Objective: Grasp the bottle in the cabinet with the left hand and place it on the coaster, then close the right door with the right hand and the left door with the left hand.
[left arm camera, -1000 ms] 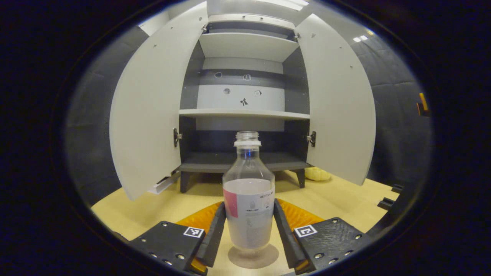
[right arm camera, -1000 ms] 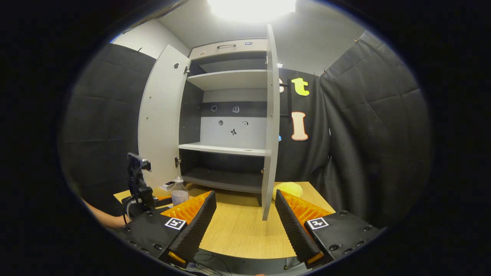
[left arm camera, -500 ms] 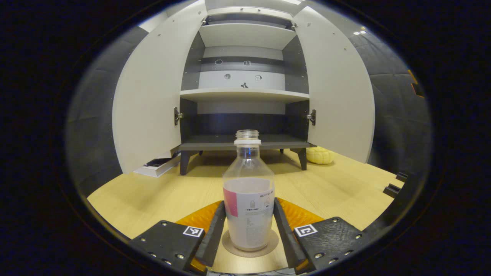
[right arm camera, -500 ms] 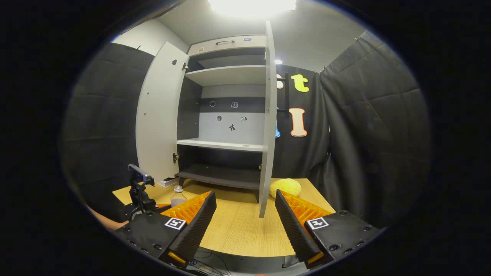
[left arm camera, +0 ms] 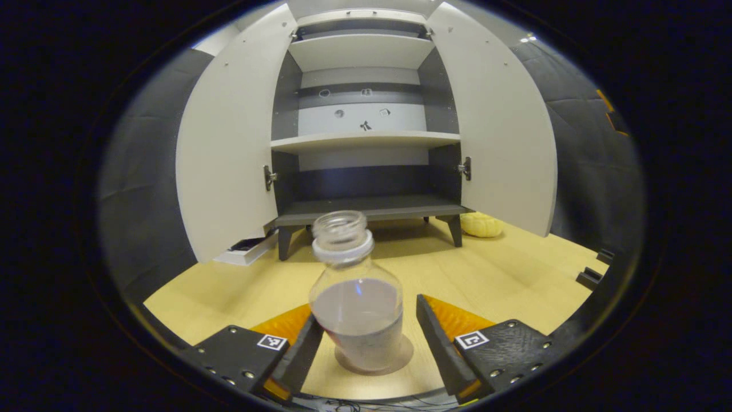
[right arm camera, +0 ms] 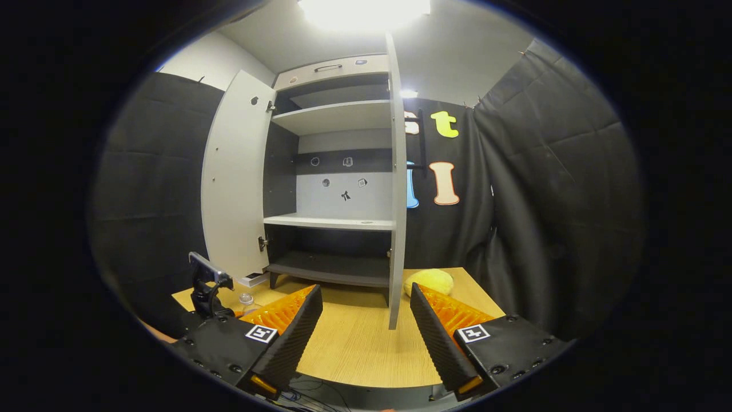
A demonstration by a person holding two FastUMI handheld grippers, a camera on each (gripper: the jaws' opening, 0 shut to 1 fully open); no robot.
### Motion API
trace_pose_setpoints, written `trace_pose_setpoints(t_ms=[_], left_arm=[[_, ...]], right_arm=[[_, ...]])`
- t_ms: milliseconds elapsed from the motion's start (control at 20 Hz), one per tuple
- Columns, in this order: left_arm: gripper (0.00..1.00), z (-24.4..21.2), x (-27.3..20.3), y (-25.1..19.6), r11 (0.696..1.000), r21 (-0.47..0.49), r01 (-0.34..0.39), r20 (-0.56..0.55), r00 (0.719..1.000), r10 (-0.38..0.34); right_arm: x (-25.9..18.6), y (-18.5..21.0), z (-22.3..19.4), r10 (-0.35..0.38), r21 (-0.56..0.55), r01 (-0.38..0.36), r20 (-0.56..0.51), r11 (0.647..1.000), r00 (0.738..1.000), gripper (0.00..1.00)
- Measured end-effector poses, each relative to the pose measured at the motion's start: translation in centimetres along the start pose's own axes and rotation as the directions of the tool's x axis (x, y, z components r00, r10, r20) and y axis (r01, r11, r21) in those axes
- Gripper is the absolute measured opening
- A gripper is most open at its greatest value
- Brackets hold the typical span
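Bottle [left arm camera: 357, 303] on coaster [left arm camera: 374, 357], left gripper [left arm camera: 366, 343] apart; right gripper [right arm camera: 366, 337], apart, next swings right door [right arm camera: 396, 189] shut.

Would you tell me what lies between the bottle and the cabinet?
Bare tabletop only, in the left gripper view, between the bottle and the cabinet.

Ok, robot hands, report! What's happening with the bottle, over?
Left tongs open around bottle, not squeezing. Bottle on coaster, leaning left. Right tongs open, empty. Both cabinet doors open; right door's edge straight ahead.
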State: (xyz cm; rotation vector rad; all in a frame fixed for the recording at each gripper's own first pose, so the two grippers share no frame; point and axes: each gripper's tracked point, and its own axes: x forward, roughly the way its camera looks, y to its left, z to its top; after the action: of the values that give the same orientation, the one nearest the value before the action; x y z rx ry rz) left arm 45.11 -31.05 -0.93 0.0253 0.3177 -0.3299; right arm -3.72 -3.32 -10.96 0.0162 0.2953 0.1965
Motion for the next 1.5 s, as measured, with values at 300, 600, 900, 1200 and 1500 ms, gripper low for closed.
trace_pose_setpoints(t_ms=[300,600,900,1200,1500], left_arm=[[0.91,7.3,-2.9,-0.2,1.0,0.01,-0.02,0.08,0.997,0.019],[0.87,15.4,-7.3,1.8,0.997,-0.037,-0.065,0.154,0.985,0.07],[0.91,19.7,-9.9,6.6,0.989,-0.013,-0.148,0.178,0.973,0.148],[0.91,20.3,-11.3,12.8,0.969,-0.04,-0.243,0.167,0.955,0.247],[0.94,21.6,-12.8,19.3,0.944,-0.029,-0.328,0.196,0.924,0.327]], right_arm=[[0.7,-1.7,1.4,-0.022,0.052,0.02,0.046,0.998,0.999,0.98],[2.3,-6.1,3.0,-0.109,0.067,0.105,0.061,0.992,0.992,0.98],[4.8,-12.3,6.6,-0.263,0.099,0.255,0.074,0.962,0.962,0.96],[7.7,-16.0,12.1,-0.392,0.128,0.378,0.121,0.917,0.912,0.97],[10.6,-15.3,16.1,-0.412,0.087,0.403,0.172,0.911,0.895,0.97]])
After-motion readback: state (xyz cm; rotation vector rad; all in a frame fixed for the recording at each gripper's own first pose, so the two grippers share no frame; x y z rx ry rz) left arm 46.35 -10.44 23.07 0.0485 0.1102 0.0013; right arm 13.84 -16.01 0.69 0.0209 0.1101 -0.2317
